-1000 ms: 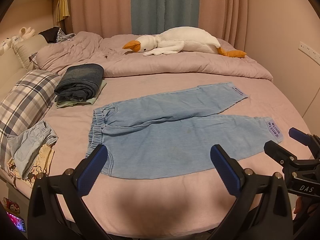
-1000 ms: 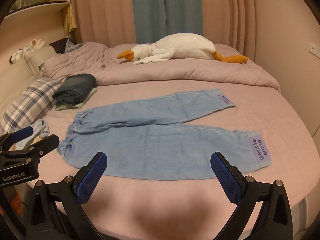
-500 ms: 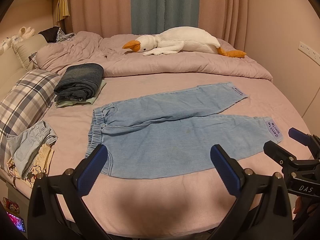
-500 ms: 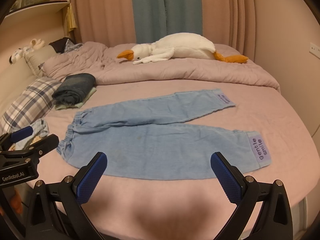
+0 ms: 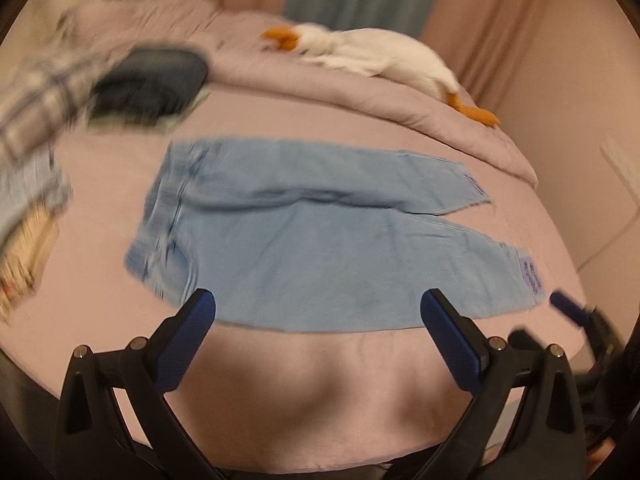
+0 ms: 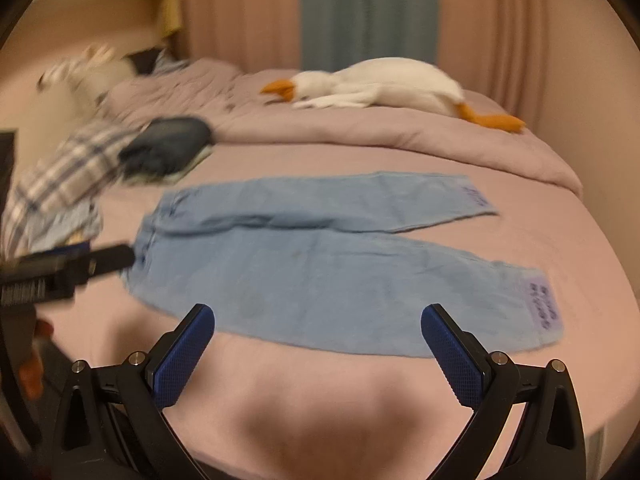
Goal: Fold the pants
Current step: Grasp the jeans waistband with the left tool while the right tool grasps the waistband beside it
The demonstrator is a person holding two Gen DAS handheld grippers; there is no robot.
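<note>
Left wrist view first, and it's badly smeared. The left gripper point(image 5: 318, 322) has its fingers spread wide, nothing between the blue ribbed pads point(image 5: 188, 340). Straight ahead of them lie the pants point(image 5: 320, 236), pale blue denim, spread flat on the pink bed sheet point(image 5: 320, 392). Their long axis runs crosswise to the fingers: gathered waistband point(image 5: 168, 232) to the left, both legs trailing right, the nearer one ending in a lilac printed cuff label point(image 5: 532, 276). The near hem sits just beyond the fingertips, touching neither. Beyond the waistband rests a folded dark stack point(image 5: 148, 84); far behind the pants, a white plush goose point(image 5: 372, 56) sprawls on the rumpled duvet. Low right of the cuff, the other tool's blue tip pokes in.

Over to the right wrist view. The right gripper point(image 6: 318, 328) is just as wide apart and empty. Same pants point(image 6: 332, 264), same sideways lie, soft and limp with a few shallow creases. The label point(image 6: 546, 306) sits right of these fingers, so by my read this hand is the nearer one for the cuff end, while the left gripper point(image 6: 72, 268), stretching in beside the waistband point(image 6: 152, 236), is better placed for that end. A plaid pillow lies left of the waistband.
</note>
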